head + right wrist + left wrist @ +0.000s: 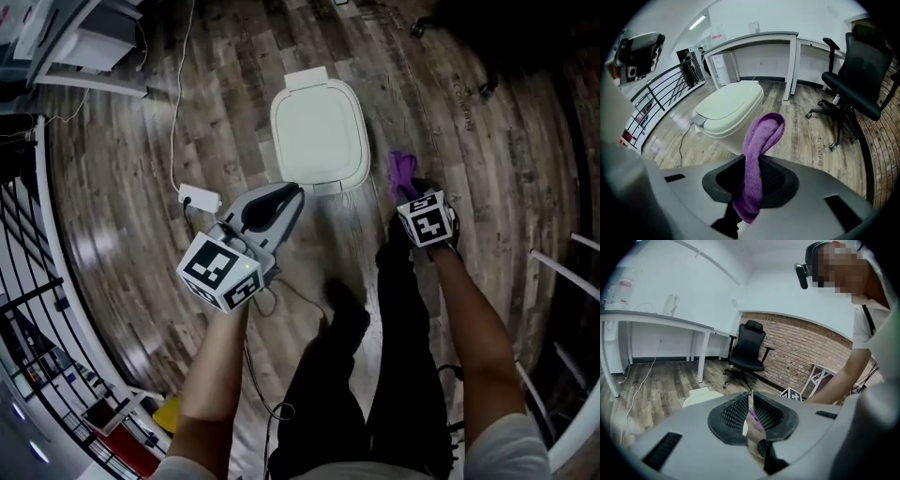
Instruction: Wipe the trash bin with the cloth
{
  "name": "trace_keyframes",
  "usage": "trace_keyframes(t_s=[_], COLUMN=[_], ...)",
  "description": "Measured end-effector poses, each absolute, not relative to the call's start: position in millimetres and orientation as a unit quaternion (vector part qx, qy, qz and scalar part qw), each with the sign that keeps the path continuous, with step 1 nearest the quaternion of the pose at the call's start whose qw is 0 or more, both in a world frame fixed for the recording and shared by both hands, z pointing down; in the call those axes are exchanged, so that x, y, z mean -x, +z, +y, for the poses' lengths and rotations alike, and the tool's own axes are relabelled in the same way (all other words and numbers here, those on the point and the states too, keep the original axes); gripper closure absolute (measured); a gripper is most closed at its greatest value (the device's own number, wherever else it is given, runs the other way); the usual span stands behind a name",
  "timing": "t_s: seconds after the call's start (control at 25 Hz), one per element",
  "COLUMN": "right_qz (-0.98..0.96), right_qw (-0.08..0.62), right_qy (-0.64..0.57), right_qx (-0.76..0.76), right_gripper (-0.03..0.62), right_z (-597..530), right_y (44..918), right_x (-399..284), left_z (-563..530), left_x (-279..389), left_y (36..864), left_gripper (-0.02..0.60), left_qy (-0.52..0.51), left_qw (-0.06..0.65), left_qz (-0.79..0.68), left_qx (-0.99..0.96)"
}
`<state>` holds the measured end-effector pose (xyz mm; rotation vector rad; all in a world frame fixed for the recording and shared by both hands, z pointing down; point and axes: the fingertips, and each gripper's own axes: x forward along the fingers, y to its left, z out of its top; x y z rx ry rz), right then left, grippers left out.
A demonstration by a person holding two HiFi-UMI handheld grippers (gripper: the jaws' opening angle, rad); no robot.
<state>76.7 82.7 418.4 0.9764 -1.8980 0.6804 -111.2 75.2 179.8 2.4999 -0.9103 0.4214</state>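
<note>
A cream trash bin (pixel 321 131) with its lid down stands on the wood floor ahead of me; the right gripper view shows it (pixel 729 110) just beyond the jaws. My right gripper (pixel 410 192) is shut on a purple cloth (pixel 757 159), which loops up out of the jaws; the cloth (pixel 403 172) hangs to the right of the bin, apart from it. My left gripper (pixel 286 195) is held near the bin's front edge, its jaws nearly together with nothing between them. In the left gripper view a bit of the bin (pixel 701 397) shows past the jaws.
A white cable and power adapter (pixel 199 198) lie on the floor left of the bin. A black office chair (pixel 860 79) stands to the right, a white desk (pixel 754 40) behind the bin. A railing (pixel 28 309) runs along the left.
</note>
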Motion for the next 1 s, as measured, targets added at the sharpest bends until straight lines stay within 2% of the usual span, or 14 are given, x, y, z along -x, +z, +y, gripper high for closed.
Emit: trace_keyframes(t_s=[0.28,0.76,1.0], right_qz=[-0.768,-0.781,-0.804], right_qw=[0.431,0.390,0.370], right_qy=[0.250,0.226,0.099], right_qx=[-0.402,-0.432,-0.455], right_gripper=[0.513,0.513,0.513], right_z=[111.1,118.0,100.4], right_y=[404.5,463.3,489.1], right_x=[-60.2,-50.9,-29.4], left_z=[125.5,180.3,177.1], left_x=[132.6,123.1,126.3], left_y=[192.1,322.5,414.0], left_gripper=[0.548,0.548,0.548], left_qy=[0.129,0.088,0.048], left_qw=[0.244,0.292,0.274], left_qz=[-0.371,-0.453,-0.465], left_qx=[-0.887,-0.838,-0.840])
